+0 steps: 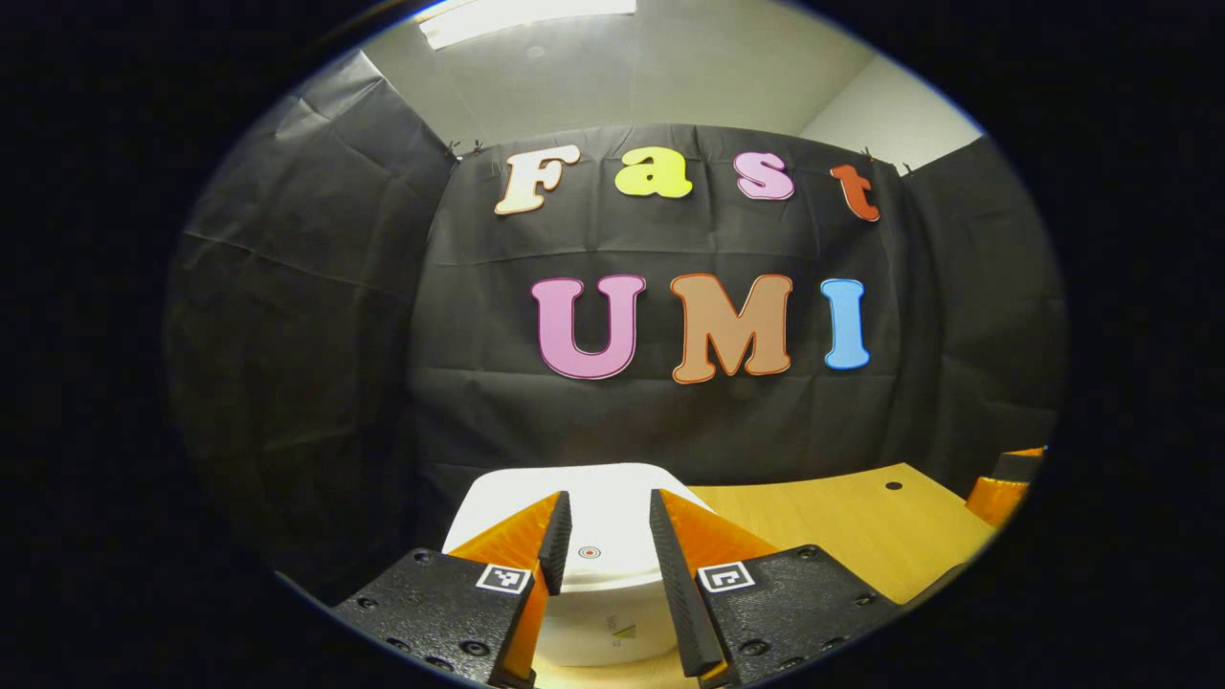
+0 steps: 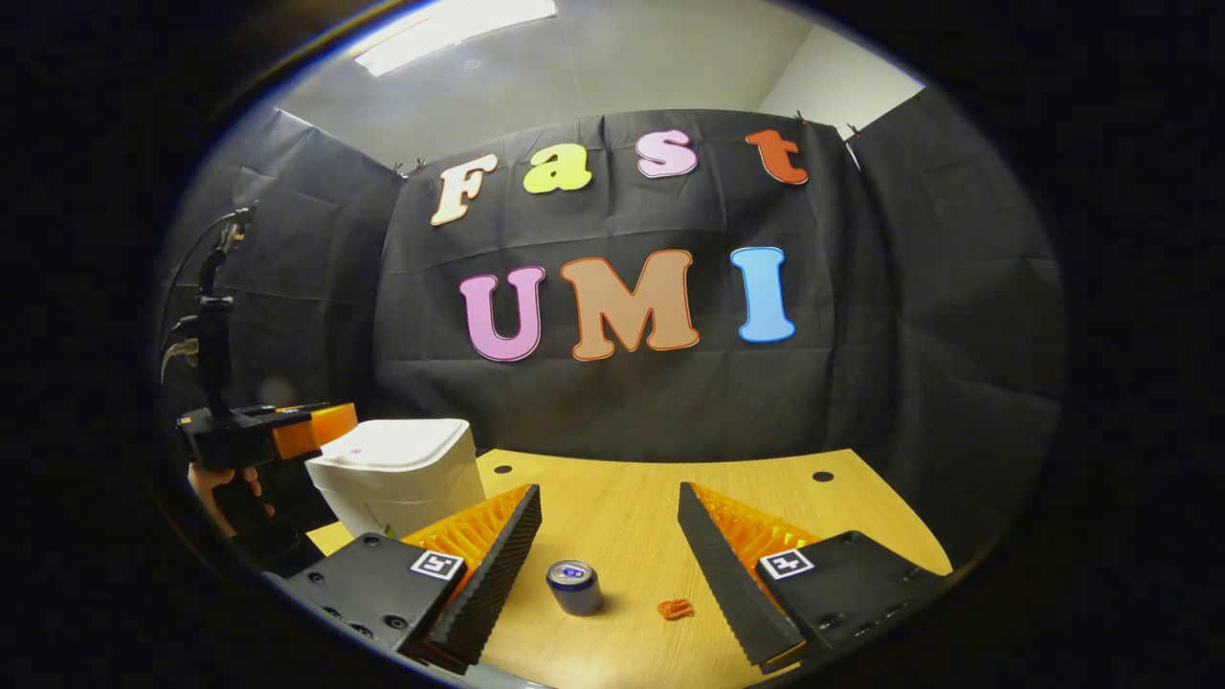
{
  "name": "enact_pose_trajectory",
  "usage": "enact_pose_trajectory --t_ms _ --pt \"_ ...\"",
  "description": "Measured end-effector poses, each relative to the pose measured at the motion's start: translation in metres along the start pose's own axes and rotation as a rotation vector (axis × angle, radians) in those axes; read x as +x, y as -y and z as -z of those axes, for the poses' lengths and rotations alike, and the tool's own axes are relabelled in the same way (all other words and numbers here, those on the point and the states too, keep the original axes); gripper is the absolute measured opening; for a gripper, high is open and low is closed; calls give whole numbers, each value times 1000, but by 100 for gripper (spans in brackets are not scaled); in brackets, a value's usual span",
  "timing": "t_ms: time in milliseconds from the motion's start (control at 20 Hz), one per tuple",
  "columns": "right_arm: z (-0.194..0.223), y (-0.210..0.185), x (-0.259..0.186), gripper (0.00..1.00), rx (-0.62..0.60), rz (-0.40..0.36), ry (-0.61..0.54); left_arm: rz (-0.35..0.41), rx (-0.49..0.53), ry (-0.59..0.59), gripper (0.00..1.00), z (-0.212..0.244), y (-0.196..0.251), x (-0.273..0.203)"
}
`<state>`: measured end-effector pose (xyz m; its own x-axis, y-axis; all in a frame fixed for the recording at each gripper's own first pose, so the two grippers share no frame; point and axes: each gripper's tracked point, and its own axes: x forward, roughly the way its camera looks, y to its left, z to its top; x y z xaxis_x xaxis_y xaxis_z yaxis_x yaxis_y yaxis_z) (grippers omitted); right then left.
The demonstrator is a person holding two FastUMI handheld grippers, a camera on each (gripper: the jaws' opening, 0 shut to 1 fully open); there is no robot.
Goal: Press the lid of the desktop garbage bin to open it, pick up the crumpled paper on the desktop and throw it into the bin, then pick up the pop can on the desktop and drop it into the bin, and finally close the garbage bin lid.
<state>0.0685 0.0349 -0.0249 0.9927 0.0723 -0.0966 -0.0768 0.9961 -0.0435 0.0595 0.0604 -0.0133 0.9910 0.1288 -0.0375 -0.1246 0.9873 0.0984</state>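
We hold the left gripper (image 1: 605, 536) with fingers spread just above the white plastic desktop bin (image 1: 598, 522), whose lid is still down. The right gripper (image 2: 610, 536) hangs wide apart over the wooden desktop (image 2: 612, 498), the blue pop can (image 2: 574, 586) at six o'clock and the small orange crumpled paper (image 2: 676, 608) at five. Pressing off the lid's red-ringed button (image 1: 590, 552) could, we judge, tip or shove the light bin leftward.

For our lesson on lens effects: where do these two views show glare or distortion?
Left gripper view: the ceiling light blows out white and the booth wall bows outward. Right gripper view: the ceiling light glares, the table edge curves, and the pop can stays sharp.
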Motion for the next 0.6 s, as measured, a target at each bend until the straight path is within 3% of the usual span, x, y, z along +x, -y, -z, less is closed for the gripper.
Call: enact_pose_trajectory --t_ms 200,350,550,600 --pt "-1 1 -1 96 -4 17 -3 -2 0 -11 35 6 -2 10" --pt "-2 -1 0 96 1 17 -1 -16 16 -30 16 16 -10 15" --pt "-1 -7 3 96 -1 13 -6 -10 12 -73 0 34 -13 18" --pt "0 -8 4 96 -3 12 -9 -6 9 -84 0 38 -12 19"
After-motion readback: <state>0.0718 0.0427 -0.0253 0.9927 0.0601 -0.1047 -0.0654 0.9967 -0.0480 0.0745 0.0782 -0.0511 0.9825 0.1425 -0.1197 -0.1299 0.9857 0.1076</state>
